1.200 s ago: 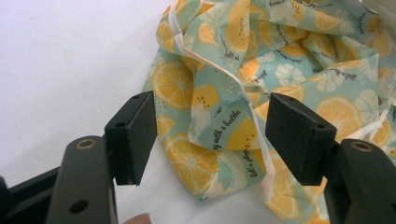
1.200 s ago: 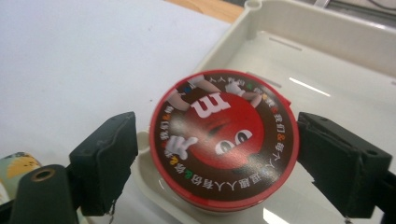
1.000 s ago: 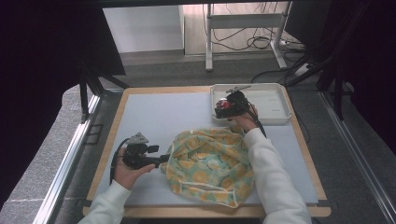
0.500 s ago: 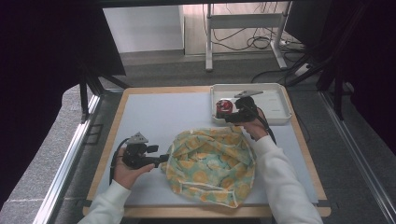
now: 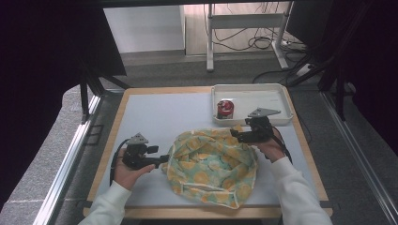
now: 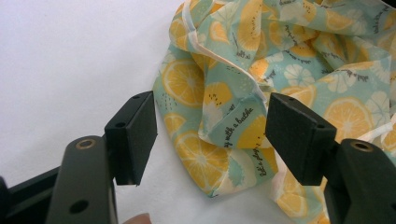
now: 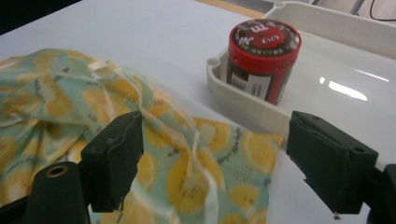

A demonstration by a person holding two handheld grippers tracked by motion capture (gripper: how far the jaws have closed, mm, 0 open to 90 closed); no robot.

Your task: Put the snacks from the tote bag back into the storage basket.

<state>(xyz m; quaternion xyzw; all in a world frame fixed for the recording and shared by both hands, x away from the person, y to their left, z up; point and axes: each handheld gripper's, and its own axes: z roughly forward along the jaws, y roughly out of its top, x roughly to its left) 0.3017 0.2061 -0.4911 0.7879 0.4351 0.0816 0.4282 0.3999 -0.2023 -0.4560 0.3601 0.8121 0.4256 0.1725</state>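
A crumpled cloth (image 5: pixel 211 164) printed with lemons on teal lies on the near middle of the table. My left gripper (image 5: pixel 162 161) rests at its left edge, held flat in a hand. In the left gripper view the left gripper (image 6: pixel 212 135) is open, a fold of the cloth (image 6: pixel 289 56) lying between and beyond its pads. My right gripper (image 5: pixel 233 137) hovers at the cloth's far right corner. The right gripper (image 7: pixel 219 158) is open over the cloth (image 7: pixel 60 93). A red-lidded jar (image 7: pixel 264 58) stands upright in the white tray (image 7: pixel 336 88) just beyond.
The white tray (image 5: pixel 277 89) sits at the table's far right, with the jar (image 5: pixel 225 108) in its near left corner. The grey table top (image 5: pixel 155 117) has a wooden border. Metal frame legs and cables lie beyond the far edge.
My right gripper has pulled back from the tray to the cloth's far right corner, and the jar stays standing in the tray. The left gripper has not moved.
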